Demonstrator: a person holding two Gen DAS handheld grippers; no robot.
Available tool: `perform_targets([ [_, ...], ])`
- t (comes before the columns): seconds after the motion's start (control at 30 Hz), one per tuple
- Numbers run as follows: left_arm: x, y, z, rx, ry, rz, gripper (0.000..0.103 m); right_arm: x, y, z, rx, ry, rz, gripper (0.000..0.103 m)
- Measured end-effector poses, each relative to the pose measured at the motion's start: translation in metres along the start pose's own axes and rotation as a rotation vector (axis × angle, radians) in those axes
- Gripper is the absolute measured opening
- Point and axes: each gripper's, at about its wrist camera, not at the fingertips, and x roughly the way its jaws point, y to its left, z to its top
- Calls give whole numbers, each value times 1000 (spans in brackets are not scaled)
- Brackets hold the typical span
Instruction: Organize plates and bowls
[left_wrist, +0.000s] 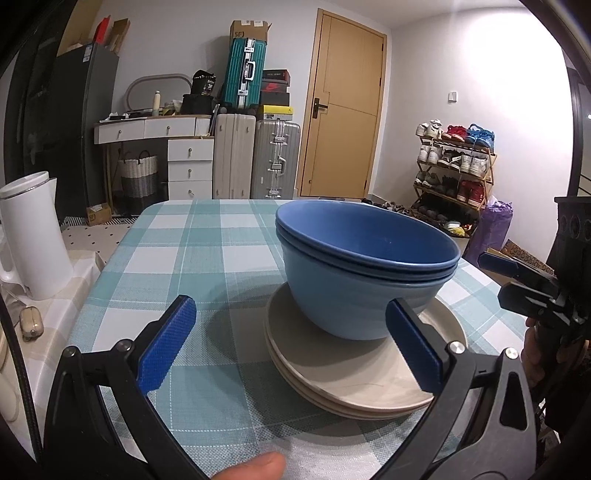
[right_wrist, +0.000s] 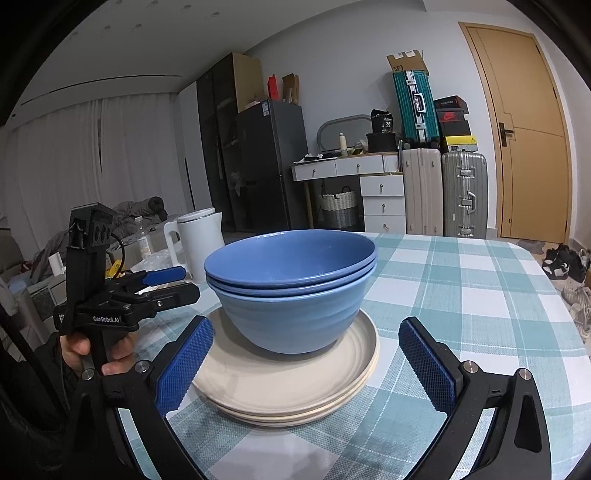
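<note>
Left wrist view: left tool (left_wrist: 291, 343) empty, its two blue pads spread wide apart. The blue bowls (left_wrist: 364, 269) sit straight ahead and slightly to the right of its midline, nested, resting on the cream plates (left_wrist: 354, 384), which lie on the checked counter (left_wrist: 207, 236). The right pad overlaps the near rim of the plates in the picture; contact cannot be confirmed from here. The right tool (left_wrist: 517, 280) shows at the far right edge, side-on, its fingers a narrow gap apart and holding nothing, well clear of the stack. Right wrist view: right tool (right_wrist: 306, 362) likewise empty; the stack sits centred between the pads and just beyond them. The left tool (right_wrist: 166, 284) stands off to the left, held by a hand (right_wrist: 92, 350). Judgement: the stack is round, so no long axis governs the approach; both tools look about equally near. Count: three bowl rims, and two plates, possibly three, as the lower edges merge. A white kettle (right_wrist: 199, 240) stands behind at the left.
</note>
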Motion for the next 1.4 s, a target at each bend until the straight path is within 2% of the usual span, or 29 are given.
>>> perform_targets([
  [1.4, 2, 3, 1, 2, 4, -1, 103, -1, 0, 4, 7, 5, -9, 102],
])
